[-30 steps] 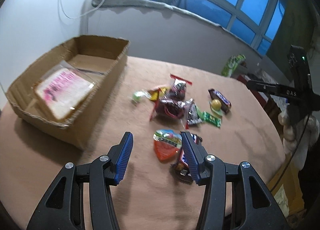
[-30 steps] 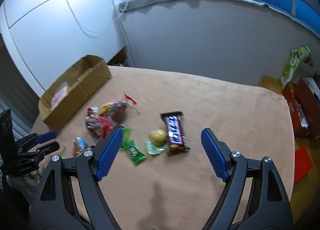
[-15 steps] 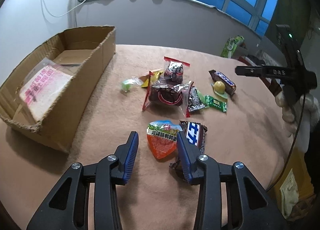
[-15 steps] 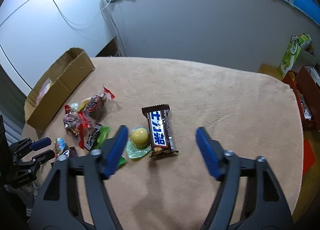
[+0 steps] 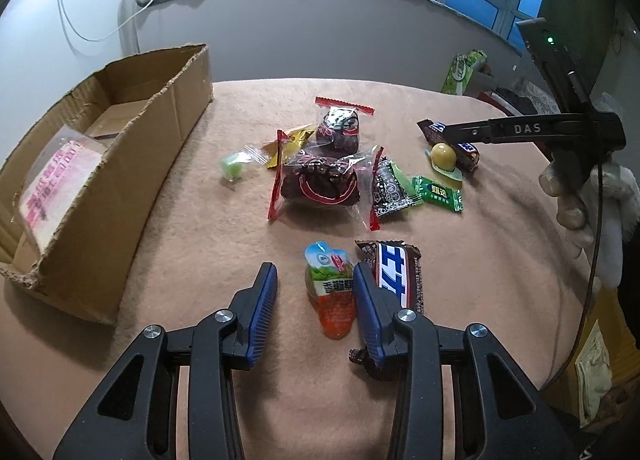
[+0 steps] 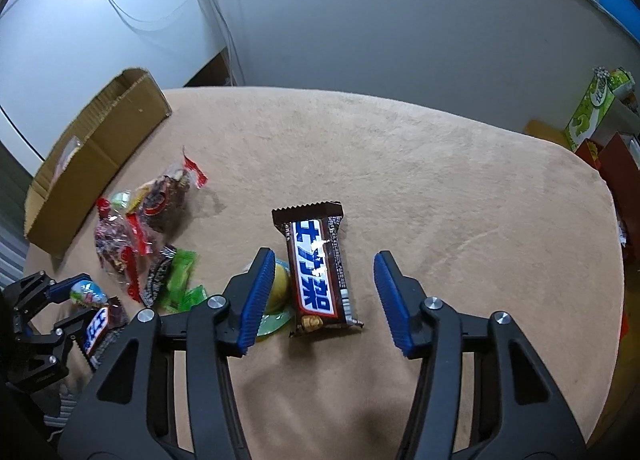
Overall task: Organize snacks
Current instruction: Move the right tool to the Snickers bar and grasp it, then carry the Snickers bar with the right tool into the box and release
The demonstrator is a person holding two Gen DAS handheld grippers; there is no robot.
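The right gripper (image 6: 316, 298), jaws spread and narrowing, is straddling the chocolate bar (image 6: 316, 272); its left finger is possibly snagging the yellow candy (image 6: 280, 284).

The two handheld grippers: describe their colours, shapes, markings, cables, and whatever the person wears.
Both the left gripper and the right gripper have black skeletal plastic frames with silver pivot bolts and blue ribbed pads. Seen from the left wrist, the right gripper bears white "DAS" lettering, a green indicator light and a thin dark cable. The hand holding it wears a white glove.
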